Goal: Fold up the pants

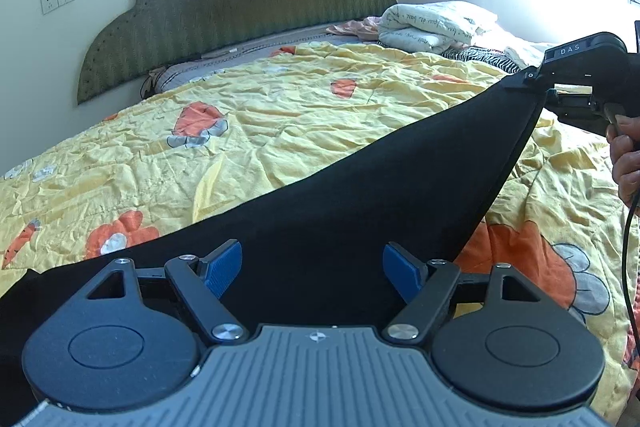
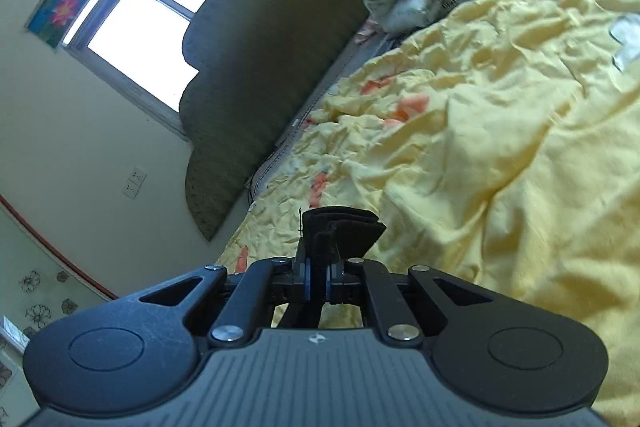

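Black pants [image 1: 360, 187] stretch in the air over the bed, from the lower left up to the right gripper [image 1: 532, 79] at the upper right, which pinches their far end. My left gripper [image 1: 312, 267] is open, its blue pads [image 1: 224, 267] spread over the near part of the pants without holding them. In the right wrist view the right gripper [image 2: 318, 267] is shut on a folded black edge of the pants [image 2: 340, 227], which sticks out above the fingers.
A yellow flowered quilt [image 1: 280, 115] covers the bed. A green padded headboard [image 1: 240, 7] stands at the back. Rolled white bedding [image 1: 432, 23] and a zebra-print cloth [image 1: 488, 57] lie at the bed's far right. A window [image 2: 148, 15] is on the wall.
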Demonstrator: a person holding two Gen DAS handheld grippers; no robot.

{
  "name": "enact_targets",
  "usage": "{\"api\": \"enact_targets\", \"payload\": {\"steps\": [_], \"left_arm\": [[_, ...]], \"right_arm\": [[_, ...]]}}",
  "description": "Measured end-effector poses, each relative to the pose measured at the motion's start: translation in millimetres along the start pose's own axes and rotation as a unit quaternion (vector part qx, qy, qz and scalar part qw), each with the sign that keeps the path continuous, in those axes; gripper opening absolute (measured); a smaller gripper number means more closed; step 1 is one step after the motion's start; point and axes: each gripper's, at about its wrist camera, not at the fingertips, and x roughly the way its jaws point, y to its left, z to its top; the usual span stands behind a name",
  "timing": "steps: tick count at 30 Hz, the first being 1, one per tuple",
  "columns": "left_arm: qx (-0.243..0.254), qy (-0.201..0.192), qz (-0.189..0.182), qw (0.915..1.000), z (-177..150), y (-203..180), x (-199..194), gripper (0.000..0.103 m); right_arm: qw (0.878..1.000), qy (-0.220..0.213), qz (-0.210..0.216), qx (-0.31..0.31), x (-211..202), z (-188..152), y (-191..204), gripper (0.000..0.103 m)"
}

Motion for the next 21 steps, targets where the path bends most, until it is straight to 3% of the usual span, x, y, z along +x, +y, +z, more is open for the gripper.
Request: {"api": "enact_targets", "payload": {"steps": [5, 7, 8, 9, 11, 13, 14, 15, 18, 21], "left_arm": [[-0.013, 0.029, -0.012, 0.9994, -5, 5, 11, 0.080], [-0.016, 0.026, -0.018, 0.9994, -4, 6, 9, 0.080], [-0.016, 0.023, -0.021, 0.9994, -2, 6, 9, 0.080], [-0.014, 0.020, -0.026, 0.9994, 0, 4, 7, 0.080], [0.000, 0.014, -0.044, 0.9989, 3, -2, 6, 0.081], [0.029, 0.017, -0.062, 0.9975, 7, -16, 6, 0.083], [0.045, 0.016, -0.067, 0.9966, 7, -25, 7, 0.084], [0.059, 0.011, -0.069, 0.9958, 7, -32, 7, 0.084], [0.094, 0.004, -0.061, 0.9937, 4, -50, 12, 0.085], [0.091, 0.002, -0.069, 0.9935, 4, -52, 14, 0.085]], "right_arm": [[0.996, 0.050, -0.054, 0.055, 17, -11, -33, 0.008], [0.993, 0.057, -0.051, 0.088, 16, -16, -43, 0.016], [0.992, 0.062, -0.046, 0.100, 18, -18, -47, 0.033], [0.992, 0.060, -0.029, 0.105, 18, -21, -48, 0.038], [0.994, 0.069, -0.033, 0.084, 21, -22, -41, 0.039], [0.995, 0.071, -0.046, 0.052, 25, -22, -31, 0.035], [0.995, 0.071, -0.048, 0.047, 27, -21, -26, 0.017], [0.995, 0.068, -0.042, 0.054, 26, -21, -24, 0.010], [0.995, 0.056, -0.002, 0.077, 22, -13, -13, 0.008], [0.997, 0.056, 0.020, 0.052, 19, -8, 6, 0.008]]}}
